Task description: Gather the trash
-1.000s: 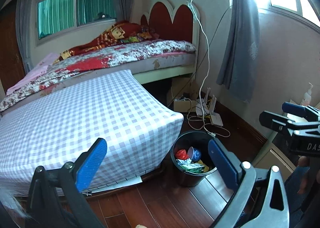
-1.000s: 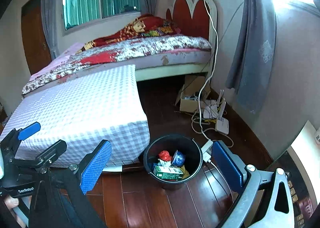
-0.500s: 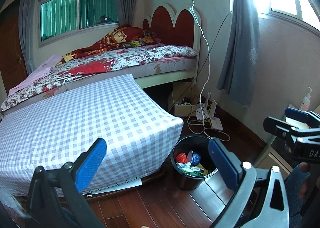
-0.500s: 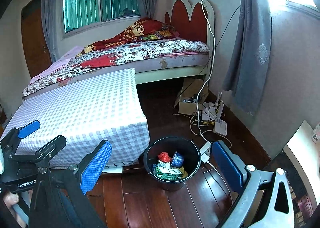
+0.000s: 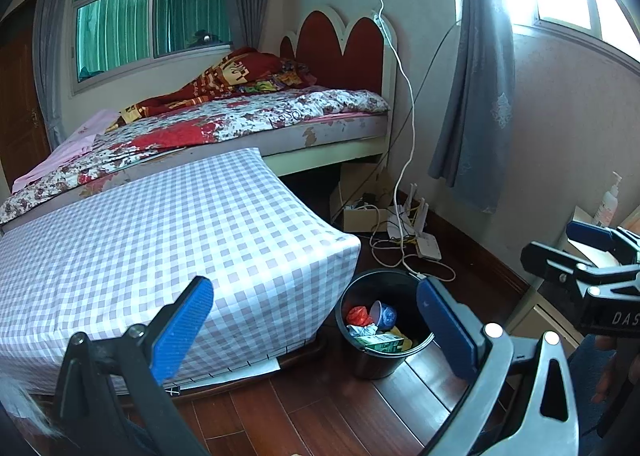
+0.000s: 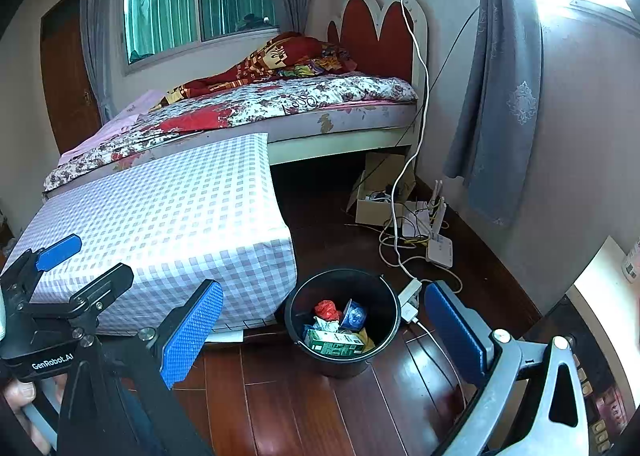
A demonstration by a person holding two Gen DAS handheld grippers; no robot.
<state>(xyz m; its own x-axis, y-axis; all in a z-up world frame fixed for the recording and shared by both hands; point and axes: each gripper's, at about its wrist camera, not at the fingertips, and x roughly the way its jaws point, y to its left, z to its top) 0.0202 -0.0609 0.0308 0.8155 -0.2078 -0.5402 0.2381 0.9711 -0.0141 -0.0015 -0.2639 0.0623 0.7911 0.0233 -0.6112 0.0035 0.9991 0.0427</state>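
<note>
Bedroom, dark red wooden floor, grey curtains, green-curtained window on the far wall.

Item 1: bed with red scalloped headboard, floral cover, a red patterned blanket heaped at the pillow end.

Item 2: checked lilac-and-white mattress, set low beside the bed, its near corner just beside the bin.

Item 3: black bin, upright on the floor between the mattress corner and the tangle of cables. Contents visible: red crumpled wrapper, blue cup lying on its side, green-and-white carton, white crumpled paper, a scrap of yellow. All trash I can see lies inside the bin.

Item 4: cardboard box under the bed's foot end, with a white router and loose white cables near it on the floor; one cable runs up the wall past the headboard.

Item 5: my left hand-held gripper, blue pads spread wide apart, nothing between them, held in the air above the floor, with the bin seen between its fingers.

Item 6: my right hand-held gripper, likewise spread wide and empty, with the bin framed between its fingers.

Item 7: white pump bottle on a pale ledge at the right wall.
</note>
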